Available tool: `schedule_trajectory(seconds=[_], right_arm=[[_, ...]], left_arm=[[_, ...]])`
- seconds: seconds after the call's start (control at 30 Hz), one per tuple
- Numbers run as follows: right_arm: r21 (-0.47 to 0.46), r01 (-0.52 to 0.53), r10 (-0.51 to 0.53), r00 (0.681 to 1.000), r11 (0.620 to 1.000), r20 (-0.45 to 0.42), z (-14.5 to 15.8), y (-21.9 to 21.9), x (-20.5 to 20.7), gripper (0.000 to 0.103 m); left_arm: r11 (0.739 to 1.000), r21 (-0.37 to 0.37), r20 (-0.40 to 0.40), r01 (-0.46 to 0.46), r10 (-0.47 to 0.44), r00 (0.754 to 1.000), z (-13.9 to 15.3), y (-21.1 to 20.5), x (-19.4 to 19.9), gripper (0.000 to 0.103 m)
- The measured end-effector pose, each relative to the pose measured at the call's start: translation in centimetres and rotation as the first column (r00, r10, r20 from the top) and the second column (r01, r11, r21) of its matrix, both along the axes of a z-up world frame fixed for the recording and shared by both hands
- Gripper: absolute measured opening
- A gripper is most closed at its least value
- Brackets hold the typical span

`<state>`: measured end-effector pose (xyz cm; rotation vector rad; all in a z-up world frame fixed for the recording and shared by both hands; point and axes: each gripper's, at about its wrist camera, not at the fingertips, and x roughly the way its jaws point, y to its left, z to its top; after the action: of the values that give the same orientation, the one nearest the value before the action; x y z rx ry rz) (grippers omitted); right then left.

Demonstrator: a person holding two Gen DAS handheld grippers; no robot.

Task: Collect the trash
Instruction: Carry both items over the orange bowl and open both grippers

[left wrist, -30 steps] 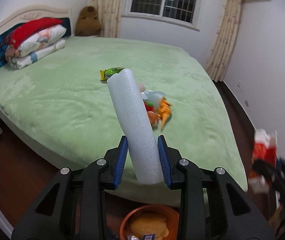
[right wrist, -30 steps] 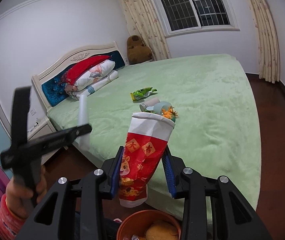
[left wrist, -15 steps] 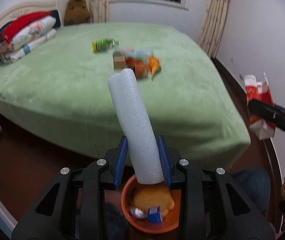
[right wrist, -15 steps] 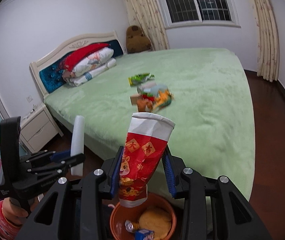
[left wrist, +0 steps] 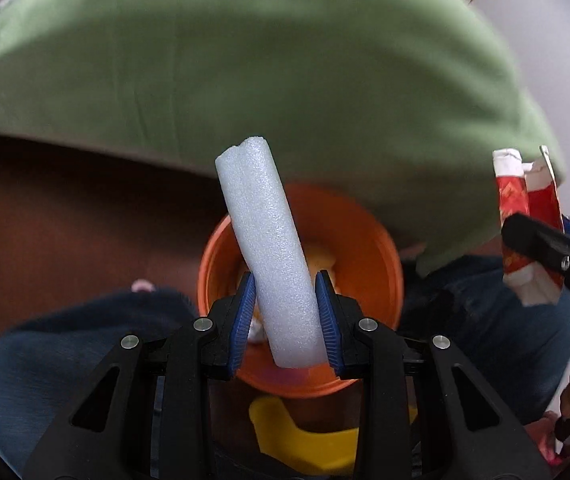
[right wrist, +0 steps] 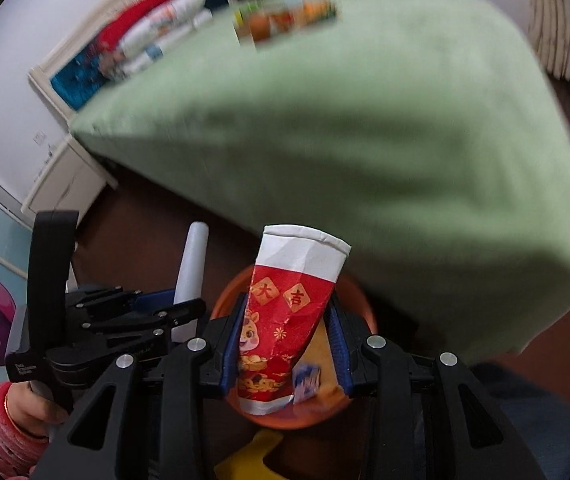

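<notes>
My left gripper is shut on a white foam tube, which sticks up and away between the blue pads. Right below it on the floor stands an orange bin with scraps inside. My right gripper is shut on a crushed red and white paper cup and hangs over the same orange bin. The foam tube and left gripper show at the left of the right wrist view. The paper cup shows at the right edge of the left wrist view.
The green bed rises just behind the bin, with several wrappers blurred on its far side. A yellow object lies on the dark wood floor by the bin. A person's blue trouser legs flank the bin.
Both grippers have dropped and tipped downward, from looking across the bed to hanging over the orange bin. Each keeps its hold, the left on the tube, the right on the cup.
</notes>
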<state>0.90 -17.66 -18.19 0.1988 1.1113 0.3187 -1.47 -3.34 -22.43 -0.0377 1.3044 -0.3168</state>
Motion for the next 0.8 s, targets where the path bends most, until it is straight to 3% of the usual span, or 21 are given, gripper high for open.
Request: schedule_trajectory(seconds=[0.17, 0.2, 0.23, 0.27, 0.3, 0.33, 0.47, 0.8], right_arm=[[-0.002, -0.001, 0.001, 0.992, 1.000, -0.127, -4.8, 0.7, 0.3, 0.039], [0.005, -0.002, 0.002, 0.989, 1.000, -0.151, -5.7, 0.8, 0.4, 0.042], [0.009, 0.002, 0.000, 0.986, 1.000, -0.167, -6.2, 0.8, 0.5, 0.044], [0.011, 0.008, -0.006, 0.984, 1.000, -0.175, -6.5, 0.7, 0.4, 0.060], [0.010, 0.018, -0.016, 0.984, 1.000, -0.180, -6.7, 0.7, 0.4, 0.069], [0.009, 0.031, -0.029, 0.984, 0.999, -0.173, -6.7, 0.5, 0.4, 0.069], [0.020, 0.067, -0.063, 0.985, 0.998, -0.161, -6.2, -0.2, 0.6, 0.074], [0.040, 0.113, -0.106, 0.981, 0.993, -0.160, -6.1, -0.9, 1.0, 0.076]], left_arm=[[0.999, 0.028, -0.117, 0.017, -0.014, 0.993, -4.2, -0.7, 0.0, 0.032], [0.999, 0.035, -0.126, 0.017, -0.013, 0.992, -4.7, -0.7, -0.1, 0.037], [0.998, 0.058, -0.132, 0.021, -0.013, 0.991, -5.1, -0.9, -0.2, 0.049], [0.997, 0.076, -0.133, 0.024, -0.013, 0.991, -5.4, -1.0, -0.4, 0.056], [0.996, 0.089, -0.129, 0.025, -0.013, 0.992, -5.5, -1.2, -0.5, 0.069], [0.995, 0.099, -0.122, 0.022, -0.010, 0.993, -5.5, -1.2, -0.6, 0.074], [0.993, 0.118, -0.094, 0.002, 0.009, 0.996, -4.7, -0.9, -0.2, 0.080], [0.989, 0.146, -0.041, 0.010, -0.004, 0.999, -3.6, -1.3, -0.6, 0.081]])
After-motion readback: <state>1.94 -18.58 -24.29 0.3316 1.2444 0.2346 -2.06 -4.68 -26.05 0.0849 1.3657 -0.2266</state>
